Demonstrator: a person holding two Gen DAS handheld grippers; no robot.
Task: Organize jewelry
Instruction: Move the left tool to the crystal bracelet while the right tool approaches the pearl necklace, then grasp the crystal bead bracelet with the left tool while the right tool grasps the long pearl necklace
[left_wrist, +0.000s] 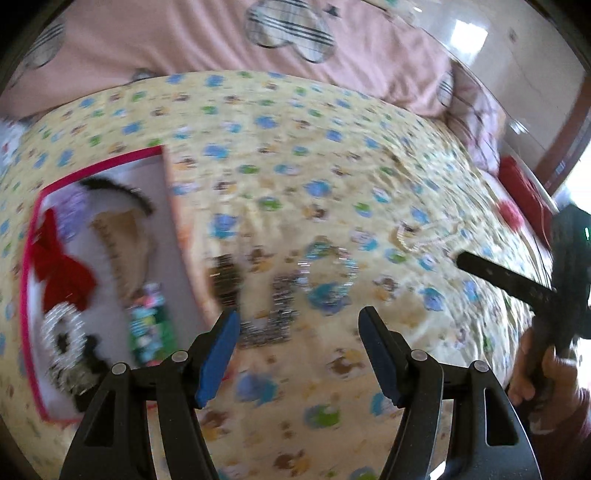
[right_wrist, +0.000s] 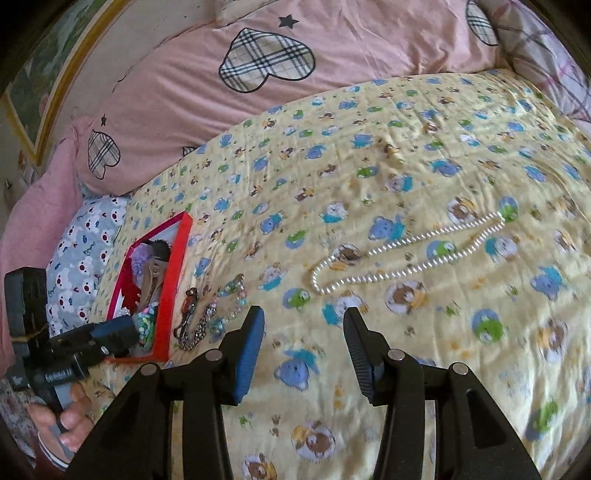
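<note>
Lower left of the right wrist view: red-rimmed box (right_wrist: 173, 258) on the bed (right_wrist: 369, 166), holding a red bow (left_wrist: 59, 266), purple flower and other trinkets. Just right of the box: dark chain (right_wrist: 190, 332) and clear bead bracelet (right_wrist: 231, 299), lying loose on the yellow bear-print sheet. Bottom centre: right claw (right_wrist: 301, 354) partly spread, nothing between its blue pads. Right of centre: pearl necklace (right_wrist: 406, 254), well apart from the box. Left claw (left_wrist: 297, 354) likewise spread and empty, over blurred chains.

Necklace (right_wrist: 408, 254) right of box (right_wrist: 173, 280)
</note>
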